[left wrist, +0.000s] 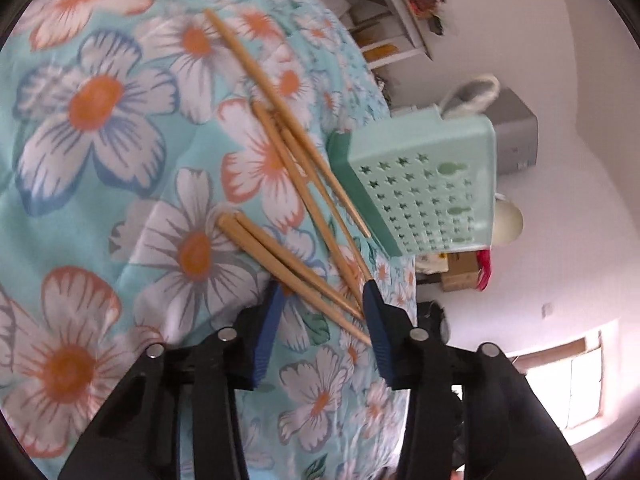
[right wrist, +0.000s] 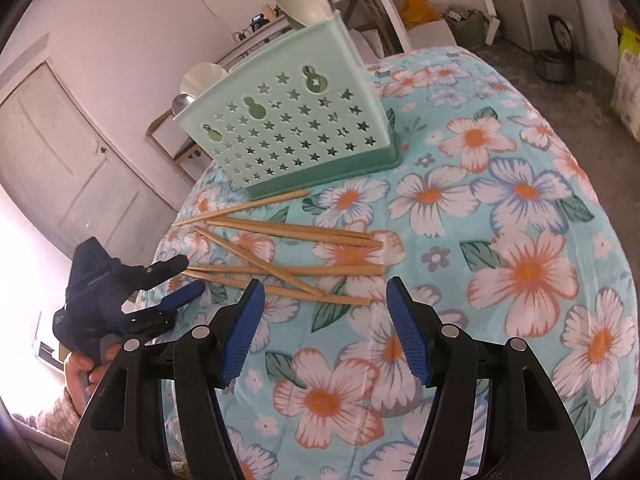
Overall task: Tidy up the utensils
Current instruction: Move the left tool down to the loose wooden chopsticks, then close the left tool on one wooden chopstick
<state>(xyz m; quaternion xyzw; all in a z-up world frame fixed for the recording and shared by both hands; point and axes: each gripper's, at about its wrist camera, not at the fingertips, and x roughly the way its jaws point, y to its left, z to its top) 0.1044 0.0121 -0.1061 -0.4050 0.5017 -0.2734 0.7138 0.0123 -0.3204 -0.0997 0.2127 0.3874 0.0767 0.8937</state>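
In the right wrist view, the left gripper [right wrist: 182, 280] sits at the lower left, a hand [right wrist: 78, 372] behind it, its jaws part-way apart around the thin tips of the chopsticks [right wrist: 288, 268], not pressing them. The chopsticks lie scattered mid-frame on the floral cloth [right wrist: 520, 208]. Above them stands the mint holder [right wrist: 288, 132], with pale spoons [right wrist: 300, 0] and a metal one poking out. The right gripper [right wrist: 324, 328], bottom centre, gapes empty.
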